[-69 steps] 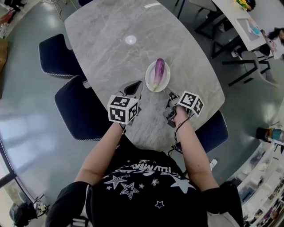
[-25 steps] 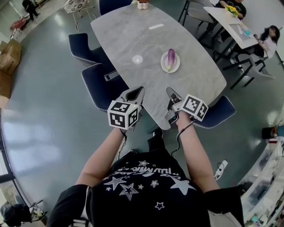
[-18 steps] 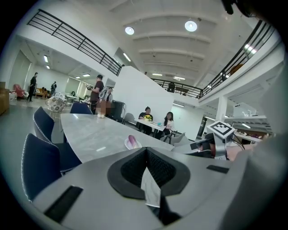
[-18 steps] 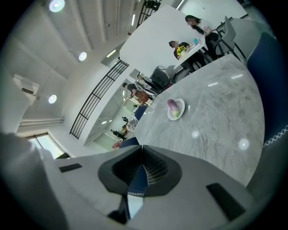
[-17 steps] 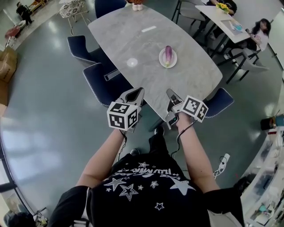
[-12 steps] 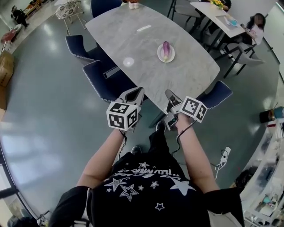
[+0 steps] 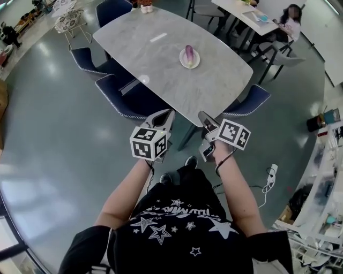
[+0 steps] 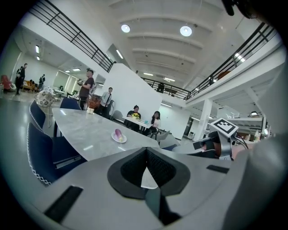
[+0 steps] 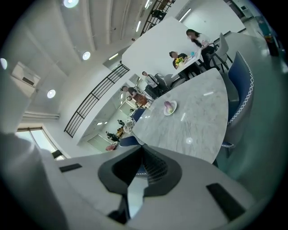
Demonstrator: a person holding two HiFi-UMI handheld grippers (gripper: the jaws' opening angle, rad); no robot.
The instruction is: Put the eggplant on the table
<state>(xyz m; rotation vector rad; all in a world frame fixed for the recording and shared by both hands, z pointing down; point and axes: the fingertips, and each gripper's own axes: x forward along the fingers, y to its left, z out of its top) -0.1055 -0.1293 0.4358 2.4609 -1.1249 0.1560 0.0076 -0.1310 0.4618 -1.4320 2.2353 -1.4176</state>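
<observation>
A purple eggplant [image 7: 188,52] lies on a small white plate [image 7: 189,61] on the grey marble table [image 7: 150,53], far ahead of both grippers. My left gripper [image 7: 165,114] is shut and holds nothing; it hangs over the floor, short of the table's near edge. My right gripper [image 7: 203,117] is also shut and empty, level with the left one. The left gripper view shows the eggplant [image 8: 118,133] small and distant beyond the closed left gripper [image 8: 146,152]. In the right gripper view the plate [image 9: 170,109] is far past the closed right gripper [image 9: 143,150].
Dark blue chairs [image 7: 126,96] stand at the table's left side, and another chair [image 7: 246,101] at its near right corner. People sit at a second table [image 7: 257,13] at the back right. A power strip and cable [image 7: 269,176] lie on the floor to the right.
The person has backed away from the table, so the table, plate and eggplant look smaller and farther off. Both grippers stayed shut and empty in front of the body.
</observation>
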